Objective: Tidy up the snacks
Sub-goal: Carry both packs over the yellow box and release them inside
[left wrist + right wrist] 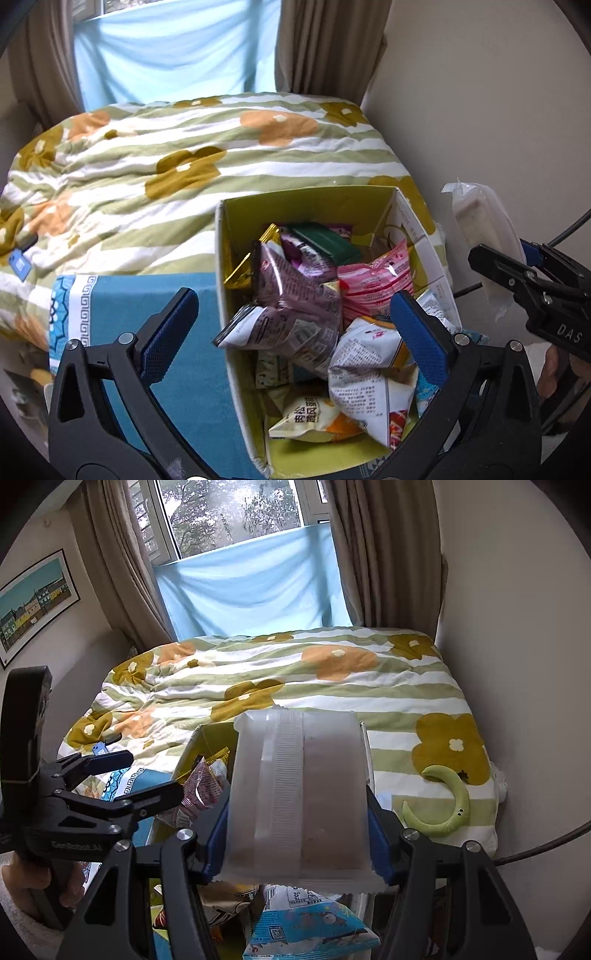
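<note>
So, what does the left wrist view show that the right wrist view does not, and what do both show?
Only the left wrist view: the open left gripper above the pink striped snack bag.
Only the right wrist view: a green crescent-shaped toy, a framed painting, trees through the window.
Both: the yellow-lined cardboard box, the flowered striped quilt, and the right gripper shut on a translucent plastic packet.
</note>
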`<state>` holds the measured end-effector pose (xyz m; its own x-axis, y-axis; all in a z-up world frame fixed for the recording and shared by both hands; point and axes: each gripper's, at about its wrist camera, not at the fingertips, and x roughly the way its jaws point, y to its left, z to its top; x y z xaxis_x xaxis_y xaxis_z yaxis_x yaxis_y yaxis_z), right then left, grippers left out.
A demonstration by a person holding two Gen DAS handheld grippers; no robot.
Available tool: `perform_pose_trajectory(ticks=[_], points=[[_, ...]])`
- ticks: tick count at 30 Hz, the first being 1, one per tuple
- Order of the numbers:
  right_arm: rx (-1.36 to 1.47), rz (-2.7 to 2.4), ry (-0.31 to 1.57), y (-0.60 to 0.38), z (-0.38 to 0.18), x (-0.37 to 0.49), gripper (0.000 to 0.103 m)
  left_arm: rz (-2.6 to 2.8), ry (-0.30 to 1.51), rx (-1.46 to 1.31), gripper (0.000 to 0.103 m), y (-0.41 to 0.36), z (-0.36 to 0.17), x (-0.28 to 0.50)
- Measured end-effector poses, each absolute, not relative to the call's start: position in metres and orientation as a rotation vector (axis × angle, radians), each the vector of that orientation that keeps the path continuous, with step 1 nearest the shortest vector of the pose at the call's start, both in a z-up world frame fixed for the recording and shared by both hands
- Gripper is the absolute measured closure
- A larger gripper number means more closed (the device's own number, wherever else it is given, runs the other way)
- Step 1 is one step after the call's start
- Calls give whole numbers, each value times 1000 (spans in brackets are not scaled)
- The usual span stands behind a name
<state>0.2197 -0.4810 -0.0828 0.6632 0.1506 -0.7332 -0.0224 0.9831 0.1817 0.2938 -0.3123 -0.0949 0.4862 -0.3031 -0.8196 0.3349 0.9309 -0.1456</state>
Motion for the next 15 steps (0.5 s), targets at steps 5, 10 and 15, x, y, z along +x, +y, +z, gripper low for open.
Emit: perform_pose_trajectory(ticks=[5, 10, 15], points=[[150, 133, 856, -480, -78, 232, 44, -314, 996, -16, 1, -282, -98, 285], [115, 201, 901, -466, -84, 259, 44, -257, 1009, -67, 1, -258, -102, 278], [154, 258, 944, -452, -103, 272, 5, -197, 1016, -59, 1, -238, -110, 264]])
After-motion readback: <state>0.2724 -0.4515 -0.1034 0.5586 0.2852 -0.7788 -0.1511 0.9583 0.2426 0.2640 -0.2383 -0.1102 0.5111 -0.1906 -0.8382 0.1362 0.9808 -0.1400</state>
